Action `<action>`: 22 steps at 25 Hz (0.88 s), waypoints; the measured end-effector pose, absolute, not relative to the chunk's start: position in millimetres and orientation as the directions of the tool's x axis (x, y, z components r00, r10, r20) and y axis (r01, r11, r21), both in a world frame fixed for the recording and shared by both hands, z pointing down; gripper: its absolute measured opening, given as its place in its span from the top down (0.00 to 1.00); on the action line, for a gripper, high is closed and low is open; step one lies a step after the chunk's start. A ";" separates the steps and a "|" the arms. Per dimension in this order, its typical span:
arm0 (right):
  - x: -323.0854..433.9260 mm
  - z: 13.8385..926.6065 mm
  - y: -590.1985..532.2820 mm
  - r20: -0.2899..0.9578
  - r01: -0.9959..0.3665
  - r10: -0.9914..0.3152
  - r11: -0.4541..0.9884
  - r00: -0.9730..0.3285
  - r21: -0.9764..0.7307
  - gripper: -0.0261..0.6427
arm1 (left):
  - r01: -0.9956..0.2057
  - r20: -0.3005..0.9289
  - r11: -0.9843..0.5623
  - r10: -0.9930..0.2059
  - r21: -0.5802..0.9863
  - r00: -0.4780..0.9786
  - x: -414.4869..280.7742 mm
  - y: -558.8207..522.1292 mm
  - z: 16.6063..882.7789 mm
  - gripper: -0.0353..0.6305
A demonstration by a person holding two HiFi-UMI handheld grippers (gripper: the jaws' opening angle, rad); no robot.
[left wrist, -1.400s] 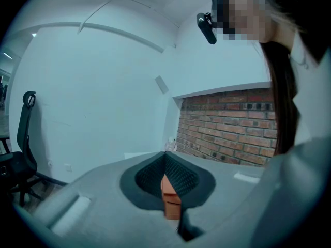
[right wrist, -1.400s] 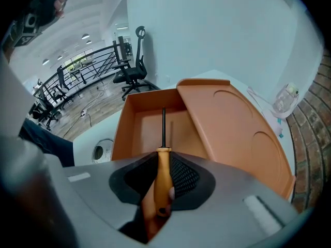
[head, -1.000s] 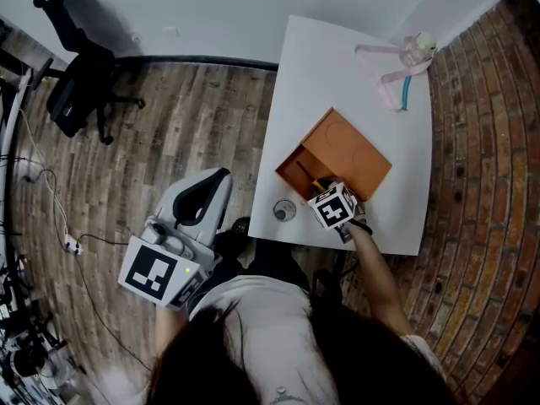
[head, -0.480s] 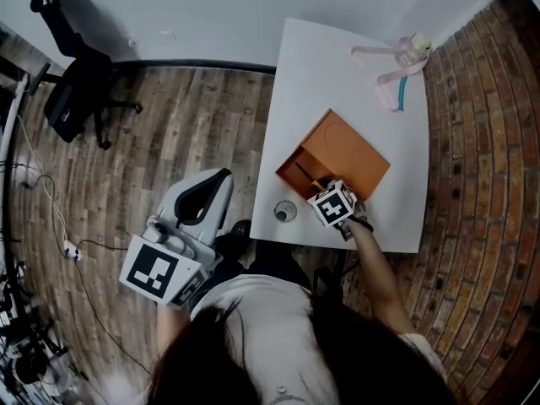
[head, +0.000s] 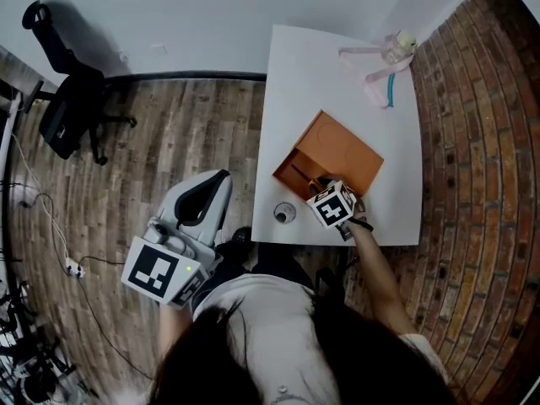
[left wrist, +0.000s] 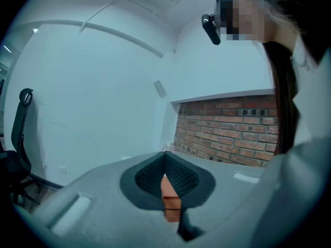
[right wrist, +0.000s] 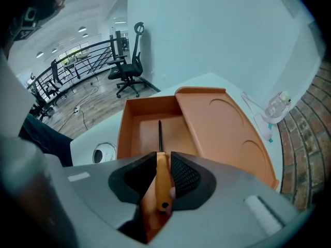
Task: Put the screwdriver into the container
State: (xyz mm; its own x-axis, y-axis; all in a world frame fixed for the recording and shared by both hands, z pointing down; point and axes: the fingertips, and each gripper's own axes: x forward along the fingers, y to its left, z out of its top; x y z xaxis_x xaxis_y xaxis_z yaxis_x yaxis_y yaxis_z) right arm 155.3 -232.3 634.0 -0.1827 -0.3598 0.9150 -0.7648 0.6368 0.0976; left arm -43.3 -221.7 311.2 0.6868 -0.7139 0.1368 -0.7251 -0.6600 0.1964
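Observation:
An orange container with its lid swung open lies on the white table. My right gripper hovers at the container's near edge, shut on the orange handle of a screwdriver. The black shaft points into the open compartment, above its floor. My left gripper hangs off the table's left side over the wooden floor. In the left gripper view its jaws stand closed with nothing between them, facing a white wall and a brick wall.
A small round object sits on the table left of the right gripper, also visible as the round object. A clear bottle with pink straps lies at the far corner. A black office chair stands at left. Brick floor borders the table's right.
The head view has drifted slightly. The right gripper stays at the container's near edge with the screwdriver; the left gripper has not visibly moved.

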 end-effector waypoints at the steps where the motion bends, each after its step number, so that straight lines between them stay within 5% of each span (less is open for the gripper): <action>1: 155.1 630.2 -232.2 0.910 -0.771 -0.372 0.629 -0.182 0.103 0.83 | -0.721 0.135 -0.666 -0.710 0.194 0.692 -43.1 -221.7 310.2 0.95; 22: 157.0 545.9 -222.6 0.773 -0.917 -0.627 0.358 -0.097 0.176 0.86 | -0.555 0.085 -0.816 -0.549 0.163 0.832 -22.2 -225.0 299.2 0.95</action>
State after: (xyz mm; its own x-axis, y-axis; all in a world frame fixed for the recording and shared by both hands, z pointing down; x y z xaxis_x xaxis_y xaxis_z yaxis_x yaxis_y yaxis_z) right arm 157.0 -222.6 545.9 -0.0967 -0.6267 0.7733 -0.9170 0.3582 0.1756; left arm -22.2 -225.0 299.2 0.8316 -0.5487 0.0854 -0.5550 -0.8157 0.1632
